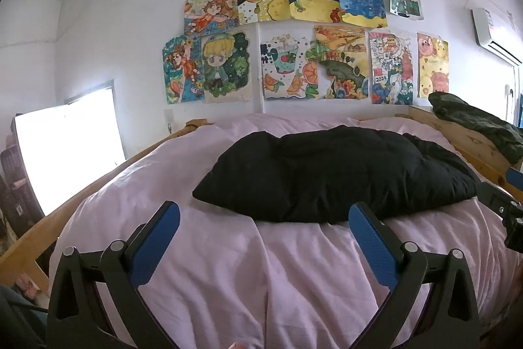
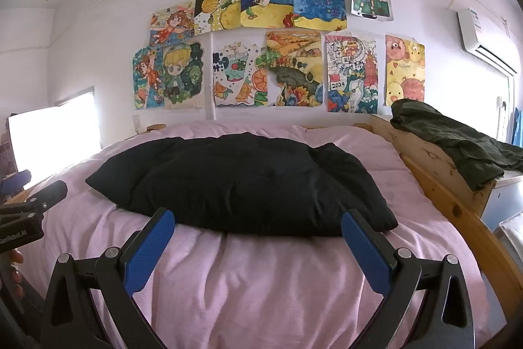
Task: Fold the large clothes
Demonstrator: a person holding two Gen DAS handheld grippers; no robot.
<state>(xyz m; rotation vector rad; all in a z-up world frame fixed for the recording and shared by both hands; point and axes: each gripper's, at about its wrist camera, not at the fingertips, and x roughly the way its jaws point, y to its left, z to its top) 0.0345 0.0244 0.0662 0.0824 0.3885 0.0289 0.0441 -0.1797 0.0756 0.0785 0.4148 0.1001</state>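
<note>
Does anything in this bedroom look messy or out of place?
Mostly tidy. The odd bit is a dark green garment slung in a heap over the wooden bed frame on the right, not folded. The black garment lies bunched across the pink bedcover. Both grippers are open, holding nothing.

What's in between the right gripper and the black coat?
Only bare pink bedsheet lies between the open right gripper and the black coat, seen in the right wrist view.

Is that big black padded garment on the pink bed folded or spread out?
Folded, it seems: the black padded garment lies as one compact puffy bundle on the pink bedcover, no sleeves showing.
</note>
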